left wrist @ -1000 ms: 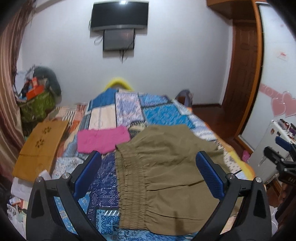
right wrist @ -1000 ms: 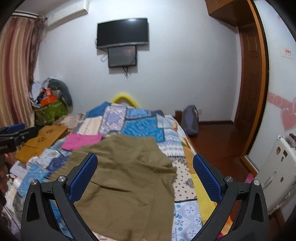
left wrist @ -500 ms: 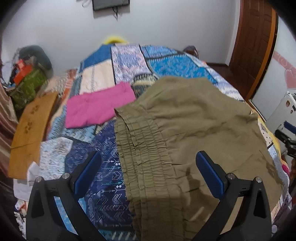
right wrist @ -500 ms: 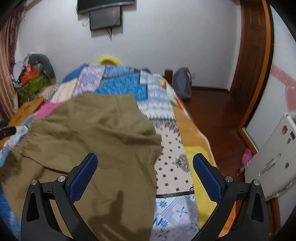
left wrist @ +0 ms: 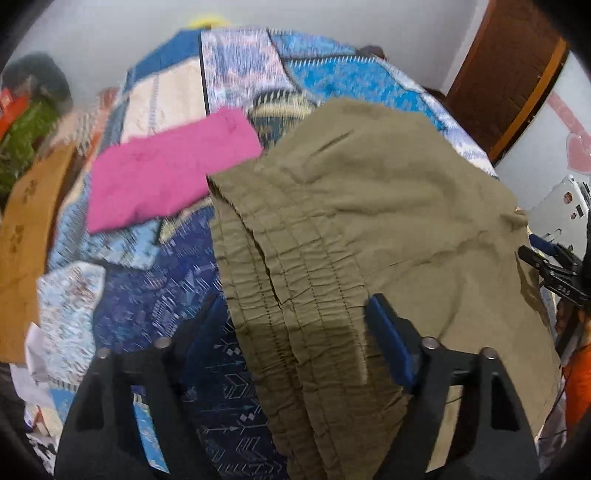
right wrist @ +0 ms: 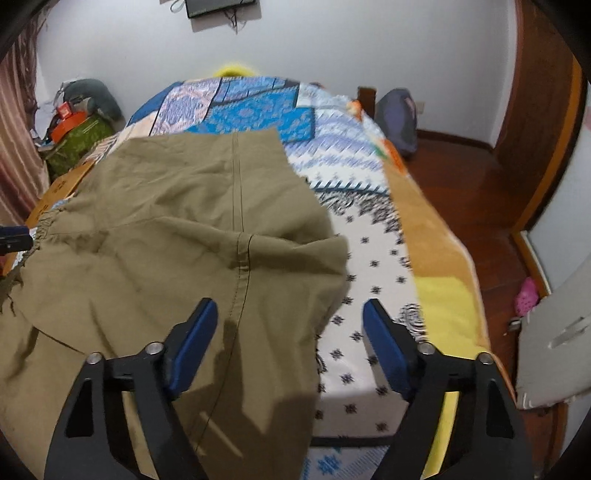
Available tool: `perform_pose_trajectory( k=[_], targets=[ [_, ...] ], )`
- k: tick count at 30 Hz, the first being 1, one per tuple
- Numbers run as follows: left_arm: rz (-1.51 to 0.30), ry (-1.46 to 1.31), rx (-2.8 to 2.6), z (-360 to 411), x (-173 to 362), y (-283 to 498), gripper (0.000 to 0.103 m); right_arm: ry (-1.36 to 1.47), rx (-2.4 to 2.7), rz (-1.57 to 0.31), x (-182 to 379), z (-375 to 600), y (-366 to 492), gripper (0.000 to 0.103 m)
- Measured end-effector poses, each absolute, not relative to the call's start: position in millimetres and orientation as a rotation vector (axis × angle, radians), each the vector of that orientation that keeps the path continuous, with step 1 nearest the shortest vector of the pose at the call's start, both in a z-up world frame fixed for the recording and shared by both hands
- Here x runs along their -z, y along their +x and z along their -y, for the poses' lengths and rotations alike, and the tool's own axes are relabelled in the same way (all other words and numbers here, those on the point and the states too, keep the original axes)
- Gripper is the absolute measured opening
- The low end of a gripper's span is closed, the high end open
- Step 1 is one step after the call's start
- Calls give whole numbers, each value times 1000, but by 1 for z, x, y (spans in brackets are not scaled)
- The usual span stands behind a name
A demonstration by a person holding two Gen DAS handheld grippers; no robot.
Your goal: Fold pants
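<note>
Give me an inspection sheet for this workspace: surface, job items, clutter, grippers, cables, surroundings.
Surface: bed with patchwork bedspread, blue, white and yellow panels.
Job items: olive pants lie spread on the bedspread, gathered elastic waistband toward the left gripper, one leg with its seam under the right gripper.
Clutter: folded pink cloth beside the waistband; brown cloth at the bed's left edge; pile of bags in the corner.
Grippers: left gripper open, over the waistband; right gripper open, over the leg's edge.
Cables: wires hang under the wall screen.
Surroundings: white wall, wooden door, backpack on wooden floor.
</note>
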State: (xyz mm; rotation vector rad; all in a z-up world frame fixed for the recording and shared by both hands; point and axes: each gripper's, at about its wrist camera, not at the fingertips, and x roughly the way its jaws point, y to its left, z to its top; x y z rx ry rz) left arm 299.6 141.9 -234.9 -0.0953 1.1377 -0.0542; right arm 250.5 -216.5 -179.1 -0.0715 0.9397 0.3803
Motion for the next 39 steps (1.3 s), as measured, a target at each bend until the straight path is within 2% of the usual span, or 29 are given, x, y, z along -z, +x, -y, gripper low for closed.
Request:
perform_pose_trajectory(
  k=[2, 5, 6, 8, 12, 17, 19, 23, 27, 30, 39],
  targets=[
    [-1129, -104, 59, -143, 237, 300, 76, -55, -399, -983, 188, 215, 256, 57],
    [-1119, -101, 73, -143, 238, 298, 75, -82, -413, -983, 192, 213, 256, 52],
    [-1120, -87, 69, -143, 237, 297, 70, -106, -416, -982, 192, 212, 255, 42],
    [-1098, -69, 48, -144, 230, 293, 63, -146, -413, -981, 192, 209, 255, 30],
    [-1069, -55, 50, -139, 219, 285, 62, -149, -424, -980, 191, 211, 257, 24],
    [-1080, -14, 80, -123, 222, 284, 61, -136, -423, -980, 192, 210, 258, 18],
    [-1128, -29, 101, -119, 234, 289, 57, -132, -423, -982, 193, 209, 256, 16],
    [-1143, -49, 107, -119, 243, 296, 55, -144, -436, -985, 194, 206, 257, 11],
    [-1142, -26, 88, -119, 242, 295, 46, -158, -443, -978, 194, 206, 255, 10],
    [-1127, 45, 42, -113, 239, 290, 45, -130, -448, -980, 193, 208, 253, 9],
    [-1090, 33, -24, -118, 242, 277, 45, -138, -471, -983, 196, 203, 243, 8]
  ],
)
